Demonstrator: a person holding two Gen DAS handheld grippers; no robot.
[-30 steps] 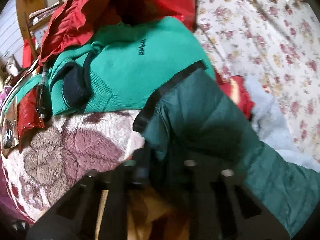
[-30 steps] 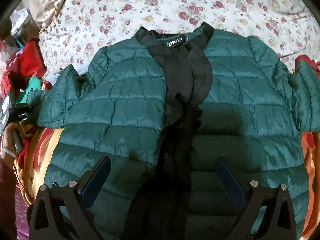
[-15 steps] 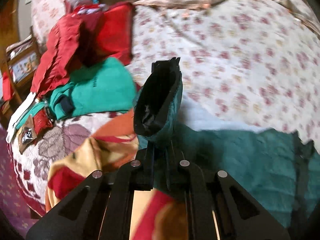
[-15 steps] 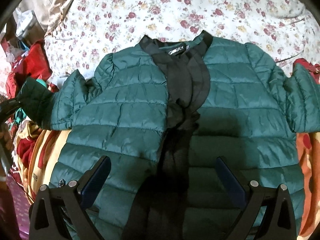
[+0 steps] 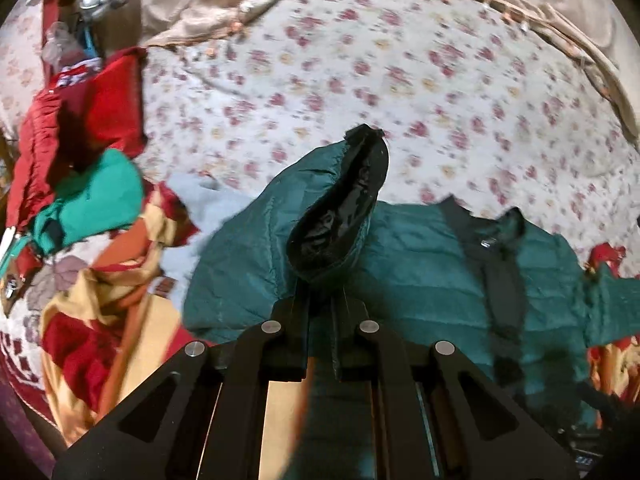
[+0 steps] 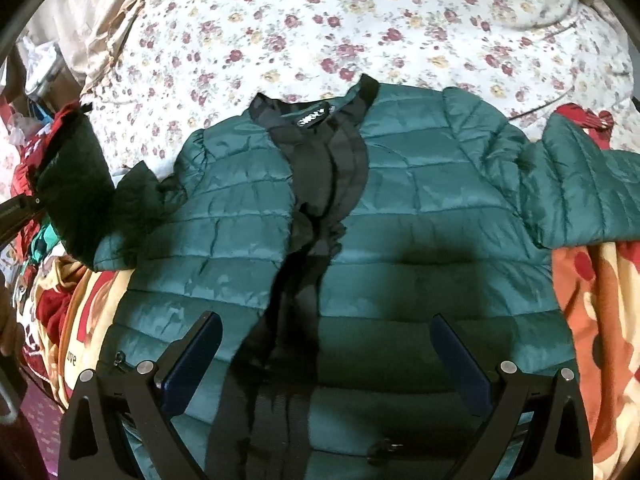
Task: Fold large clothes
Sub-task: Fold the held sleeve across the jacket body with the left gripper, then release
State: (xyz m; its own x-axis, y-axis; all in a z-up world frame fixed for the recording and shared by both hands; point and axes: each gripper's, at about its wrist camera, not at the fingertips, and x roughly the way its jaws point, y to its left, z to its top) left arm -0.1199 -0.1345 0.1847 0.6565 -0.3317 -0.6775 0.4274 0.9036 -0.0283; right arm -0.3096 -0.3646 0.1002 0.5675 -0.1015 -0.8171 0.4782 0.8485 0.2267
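**Left wrist view: sleeve pinched and lifted, slip is the main risk**

Left wrist view shows your left gripper (image 5: pixel 322 304) clamped on the cuff end of the jacket's sleeve (image 5: pixel 336 208), holding it up above the green puffer jacket (image 6: pixel 400 248), which lies face up and open on the floral bedsheet (image 6: pixel 320 20).

What could go wrong: the shell looks slick and the fill springy, so the cuff may slide out of a narrow pinch if you swing it across quickly. Carry it too far and the sleeve could drag the shoulder with it and bunch the front panel. The black placket (image 6: pixel 320 184) is already rumpled at mid-chest; laying the sleeve over it would likely trap that ridge in the fold. The loose pile of red and green clothes (image 5: pixel 80 160) sits near the sleeve's side and could snag.

Jaws: your left pair is nearly closed, with only sleeve fabric between them. Your right gripper (image 6: pixel 324 364) hovers over the lower front with its jaws spread wide, holding nothing; whether it touches the fabric is unclear.
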